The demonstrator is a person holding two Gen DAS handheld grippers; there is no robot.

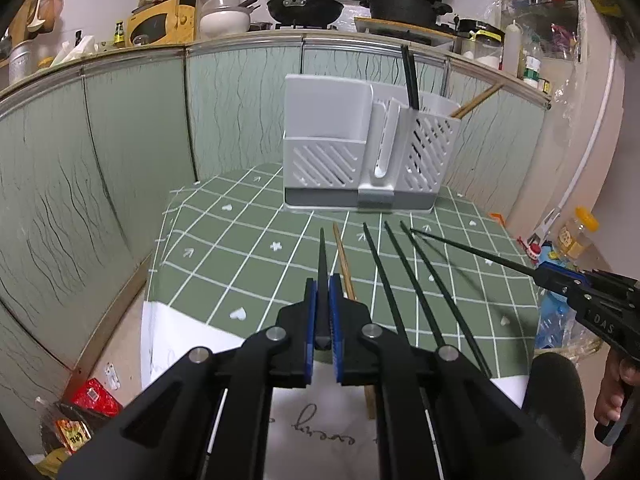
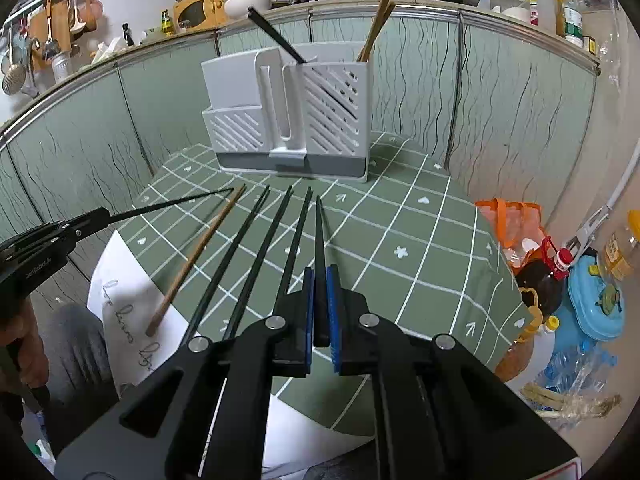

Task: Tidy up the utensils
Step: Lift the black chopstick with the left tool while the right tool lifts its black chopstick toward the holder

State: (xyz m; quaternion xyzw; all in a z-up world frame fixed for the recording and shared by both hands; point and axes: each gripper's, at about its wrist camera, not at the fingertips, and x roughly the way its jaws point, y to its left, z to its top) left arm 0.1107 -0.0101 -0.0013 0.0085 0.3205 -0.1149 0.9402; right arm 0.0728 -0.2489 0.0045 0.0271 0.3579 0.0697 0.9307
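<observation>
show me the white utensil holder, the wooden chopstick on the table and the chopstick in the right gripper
white utensil holder [image 2: 240, 130], right wrist view, slatted front wall
wooden chopstick on the table [image 2: 196, 256], right wrist view, mid shaft
chopstick in the right gripper [image 2: 319, 240], right wrist view, shaft ahead of the pads

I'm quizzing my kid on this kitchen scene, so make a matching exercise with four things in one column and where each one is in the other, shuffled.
Things:
1. left claw
2. wooden chopstick
3. white utensil holder
4. orange bag

Places or states:
A. lying flat on the green tablecloth
B. on the floor beside the table
C. shut on a black chopstick
D. standing at the table's far edge

Pairs: 1-C, 2-A, 3-D, 4-B
</observation>
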